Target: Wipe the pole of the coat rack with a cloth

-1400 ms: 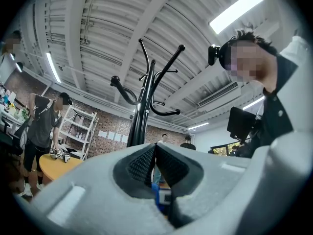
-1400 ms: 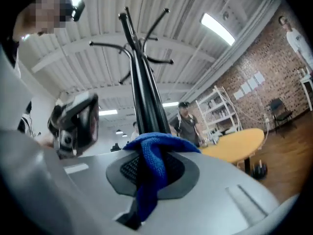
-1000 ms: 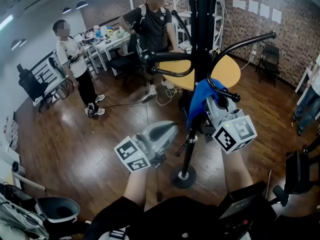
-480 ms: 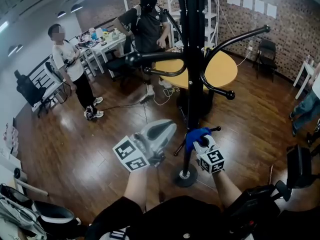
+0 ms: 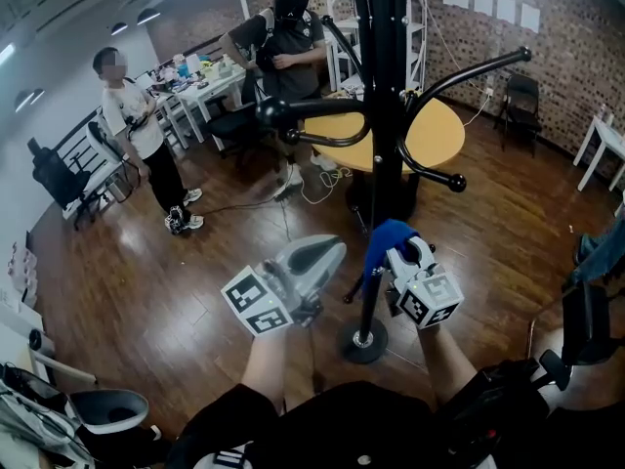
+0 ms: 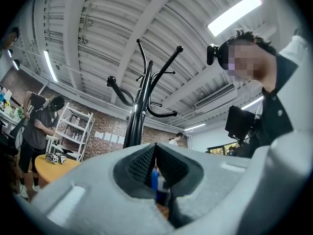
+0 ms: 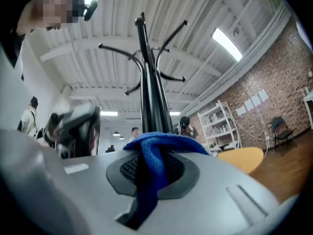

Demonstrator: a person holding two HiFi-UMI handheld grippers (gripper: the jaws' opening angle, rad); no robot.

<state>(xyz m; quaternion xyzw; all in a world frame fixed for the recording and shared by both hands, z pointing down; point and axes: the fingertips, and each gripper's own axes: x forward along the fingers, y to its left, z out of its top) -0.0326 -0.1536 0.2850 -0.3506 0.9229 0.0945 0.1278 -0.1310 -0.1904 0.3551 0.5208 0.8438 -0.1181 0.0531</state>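
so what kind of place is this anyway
Probably an open, workshop-style office or lab: a brick wall with papers pinned up, cluttered white desks with black office chairs, white shelving, and a wooden floor.

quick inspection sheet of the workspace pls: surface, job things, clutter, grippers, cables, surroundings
surface: dark wood floor; the rack's round base stands on it
job's things: black coat rack pole upright; blue cloth against its lower part
clutter: small items on the white desk at the back
grippers: right gripper fingers shut on the cloth; left gripper fingers together, holding nothing, left of the pole
cables: white cable on the floor by the round table
surroundings: person in white top, person in dark top, brick wall
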